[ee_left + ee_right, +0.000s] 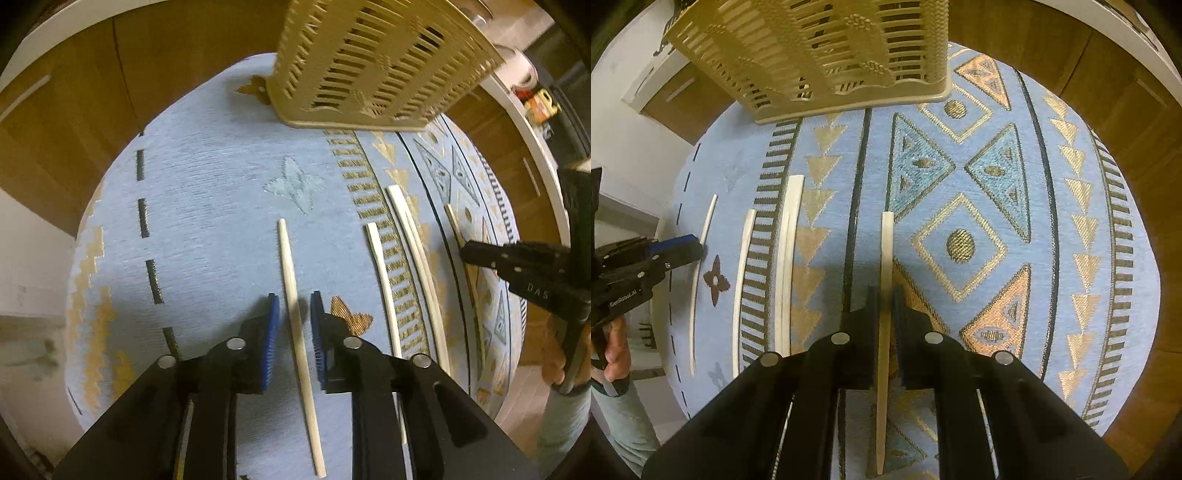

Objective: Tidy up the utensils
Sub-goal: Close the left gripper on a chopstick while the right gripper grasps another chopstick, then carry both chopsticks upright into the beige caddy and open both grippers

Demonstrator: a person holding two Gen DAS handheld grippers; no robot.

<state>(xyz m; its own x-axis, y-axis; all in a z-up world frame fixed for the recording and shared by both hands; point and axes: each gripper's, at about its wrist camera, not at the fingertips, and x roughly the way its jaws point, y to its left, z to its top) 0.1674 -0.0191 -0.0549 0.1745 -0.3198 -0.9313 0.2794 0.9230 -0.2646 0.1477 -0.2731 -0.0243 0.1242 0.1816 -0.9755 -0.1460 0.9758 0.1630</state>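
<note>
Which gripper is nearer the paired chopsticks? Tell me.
Right. The right gripper straddles the neighbouring stick just right of the paired chopsticks; the left gripper straddles the far-left stick, with a single stick between.

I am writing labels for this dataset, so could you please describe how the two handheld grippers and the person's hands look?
Both grippers are black plastic with round silver bolts on the linkages. The left gripper has ribbed blue pads and white "GenRoboAI" lettering on its side. The right gripper has dark pads; its side lettering is only partly readable. Bare skin shows on the left hand.
</note>
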